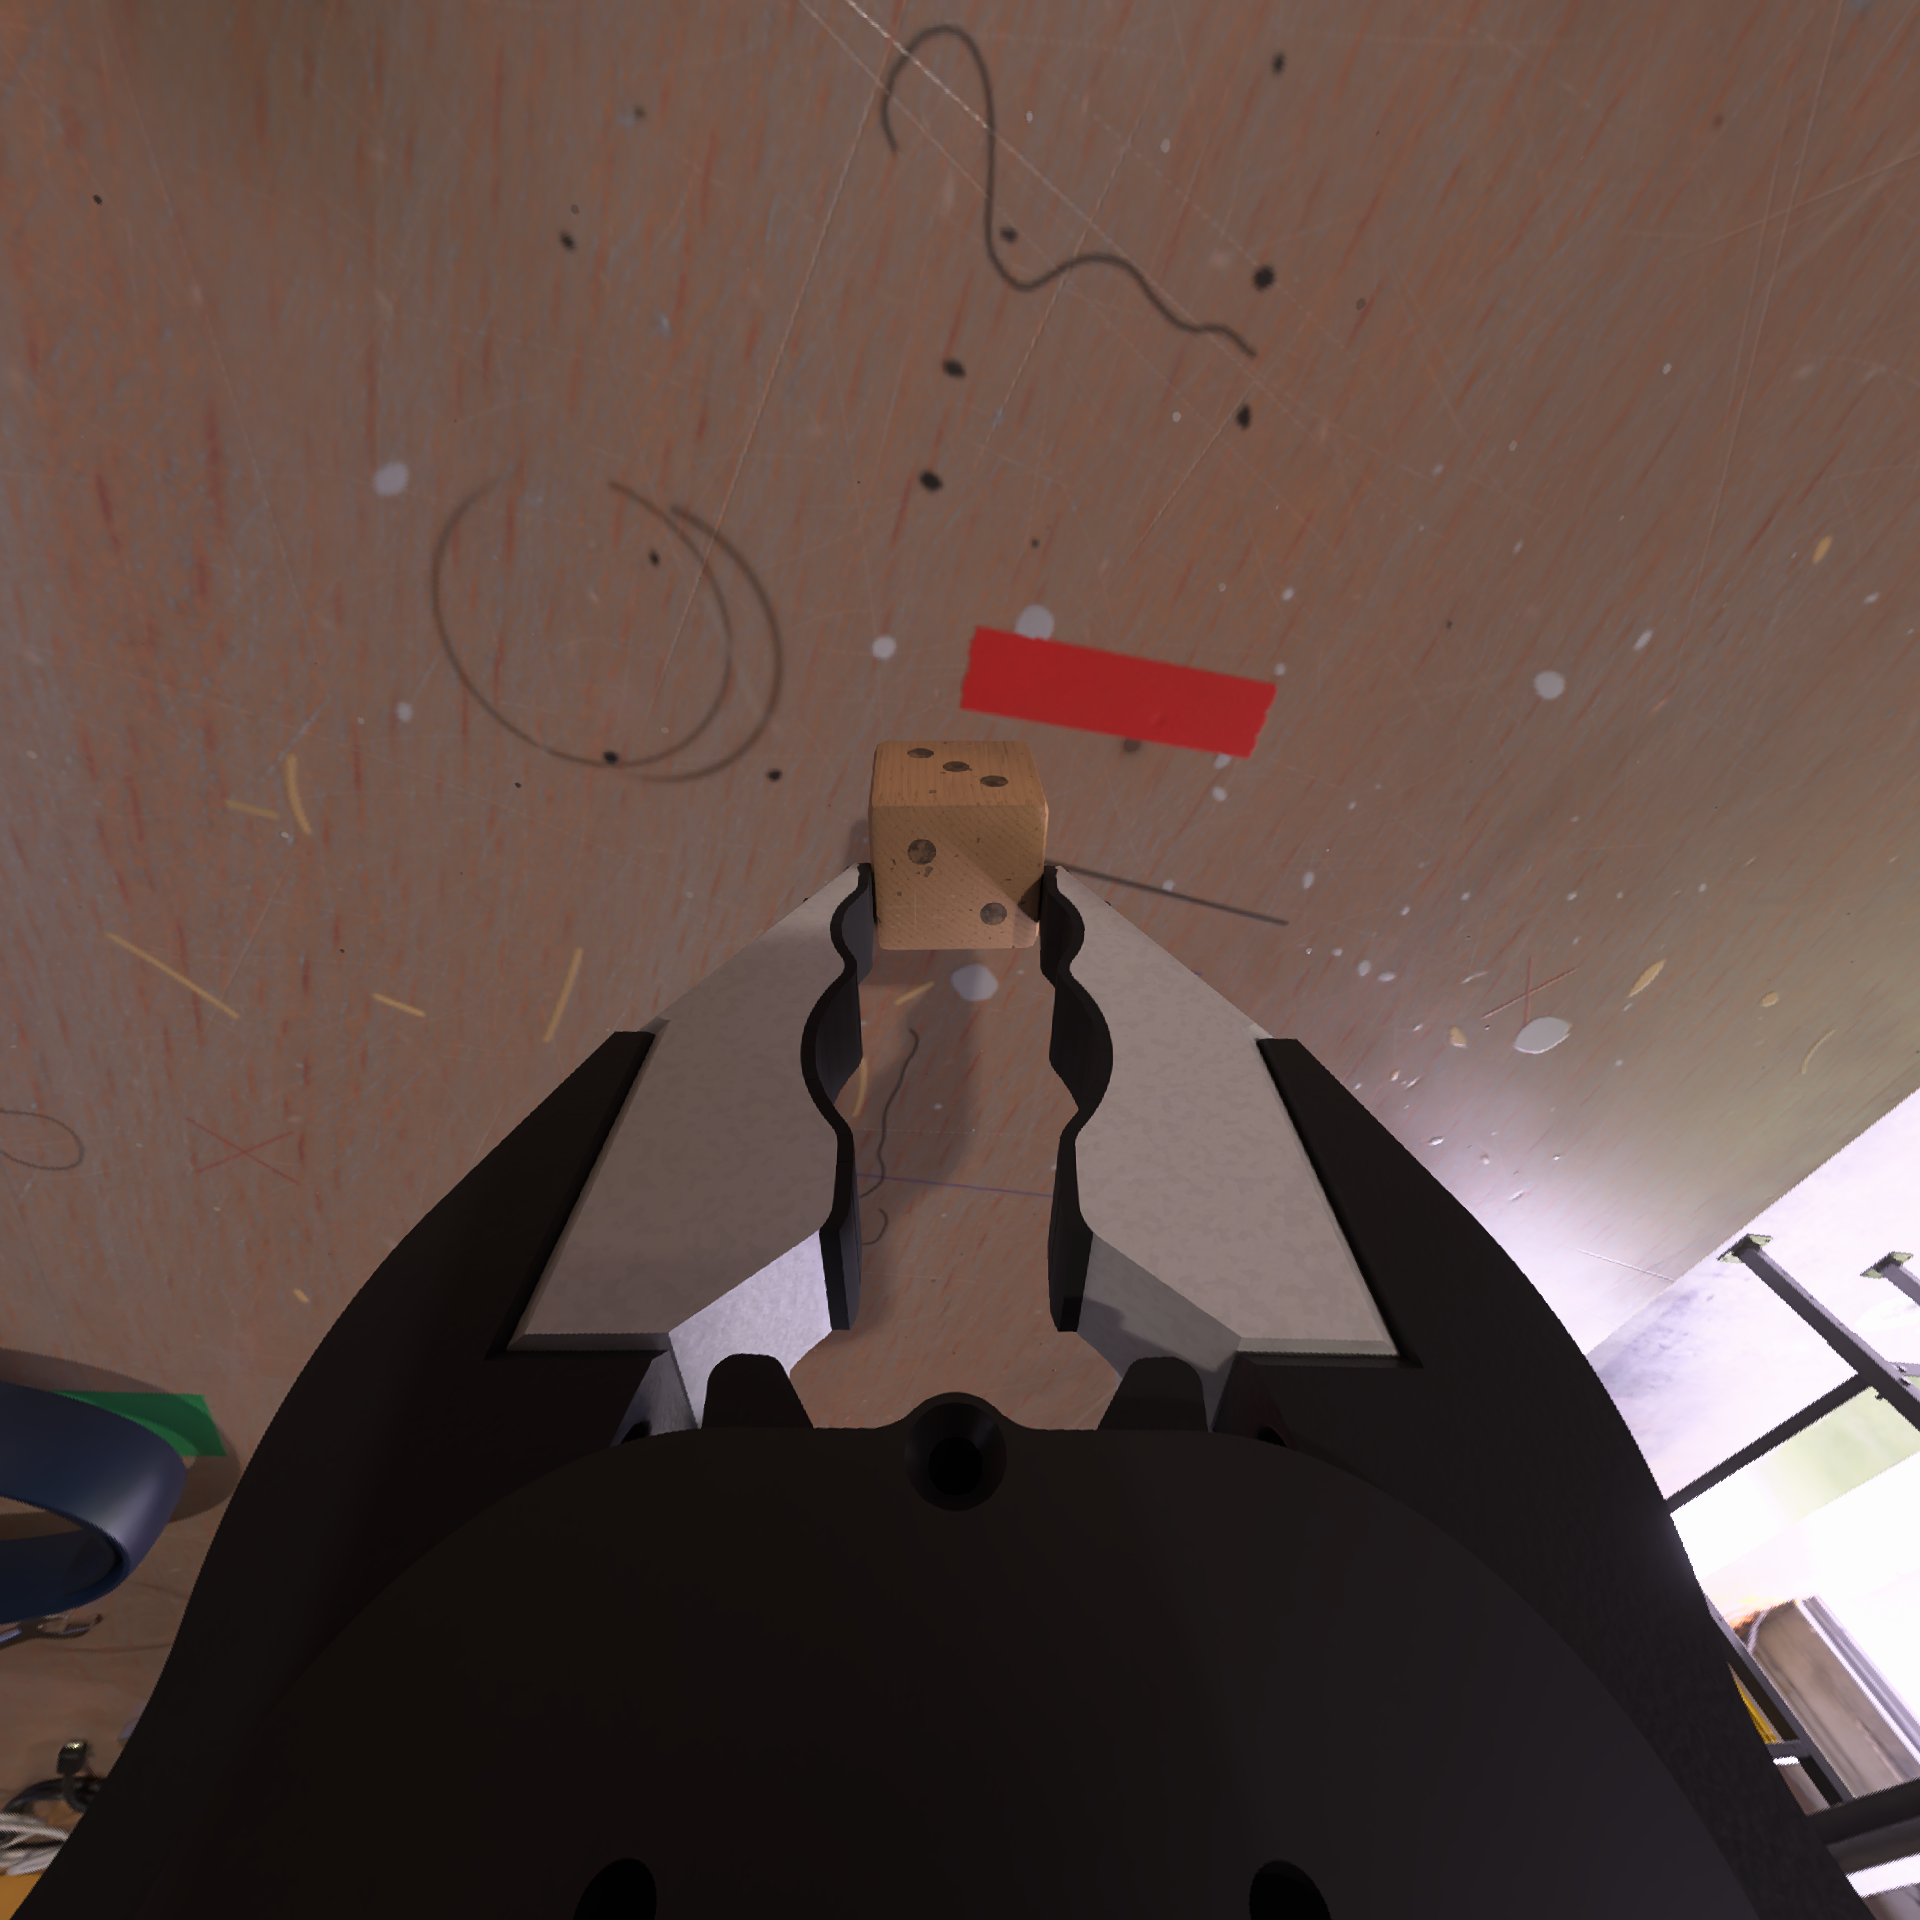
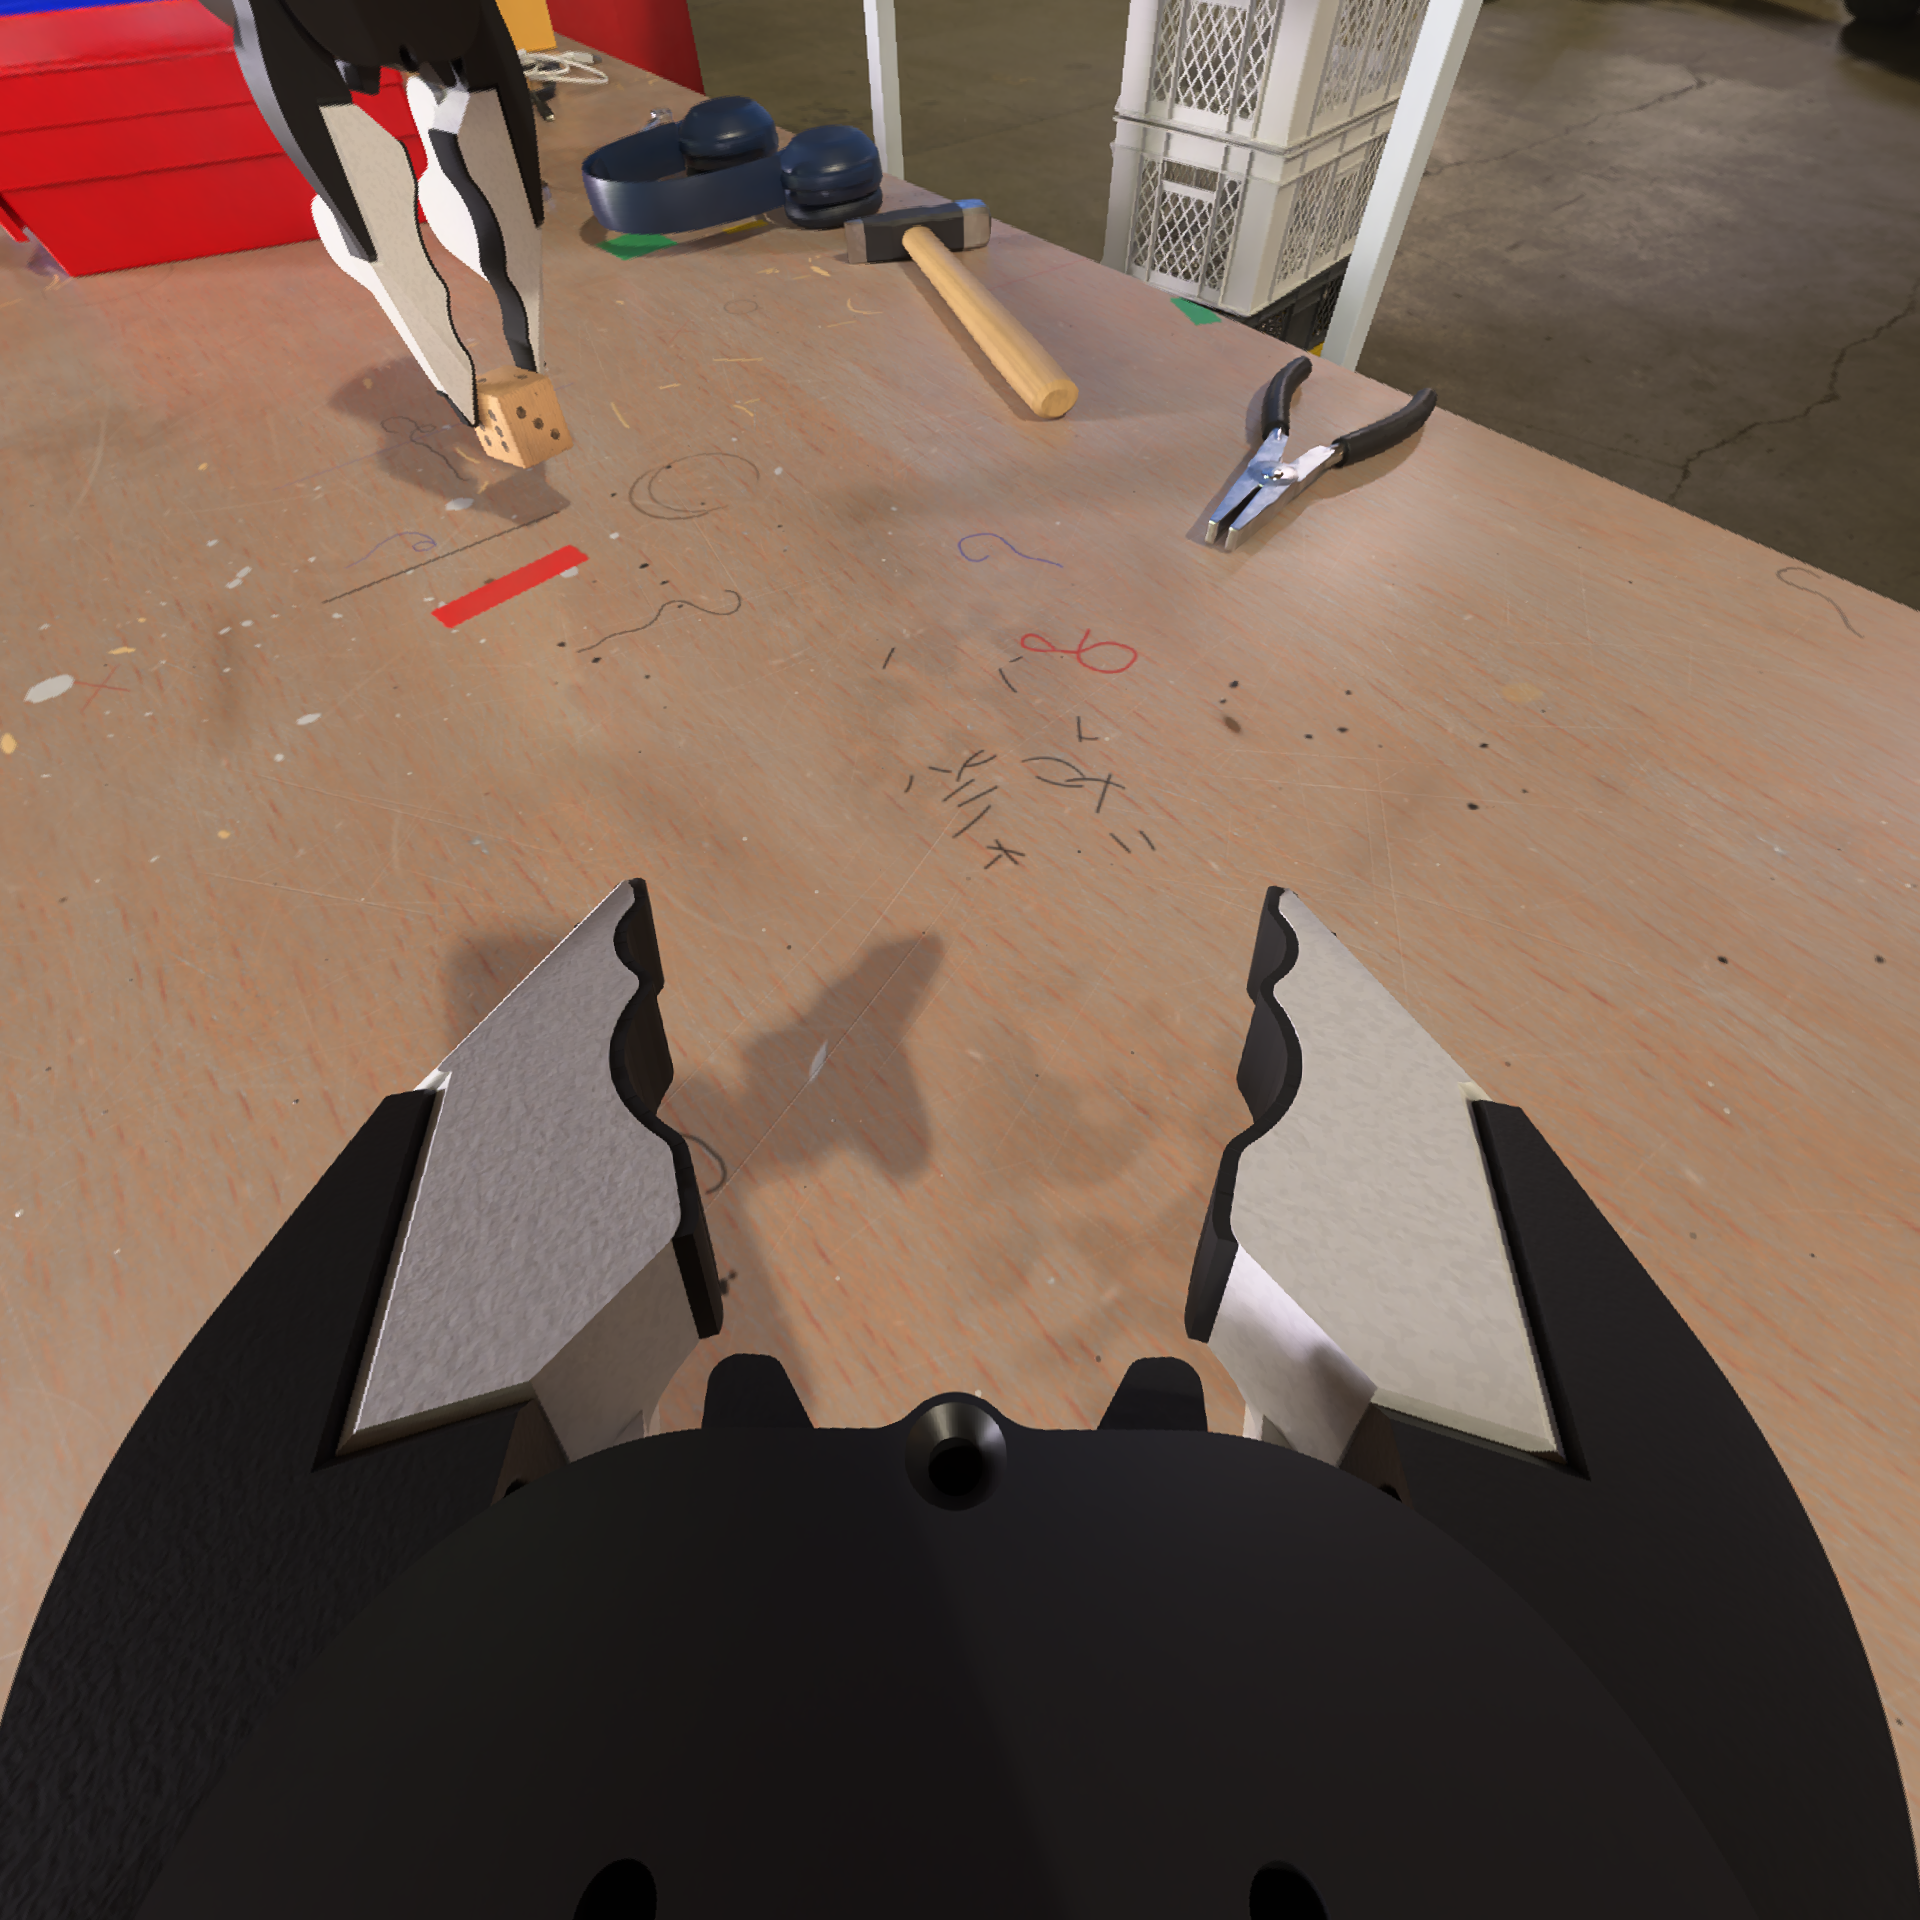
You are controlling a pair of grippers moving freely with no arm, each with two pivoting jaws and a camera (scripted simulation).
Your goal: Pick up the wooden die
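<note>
Clearly, the left gripper [image 1: 958, 894] is pinching the wooden die [image 1: 957, 844] between its fingertips, holding it just above the scratched table [image 1: 1455, 416], near a red tape strip [image 1: 1117, 690]. The right gripper [image 2: 958, 914] is hovering wide open and empty, well apart from the hammer [image 2: 961, 291] and pliers [image 2: 1309, 452].

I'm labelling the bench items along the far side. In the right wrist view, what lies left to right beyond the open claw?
Red box → left claw shut on the wooden die → dark blue ear defenders → hammer → white crates → pliers.
</note>
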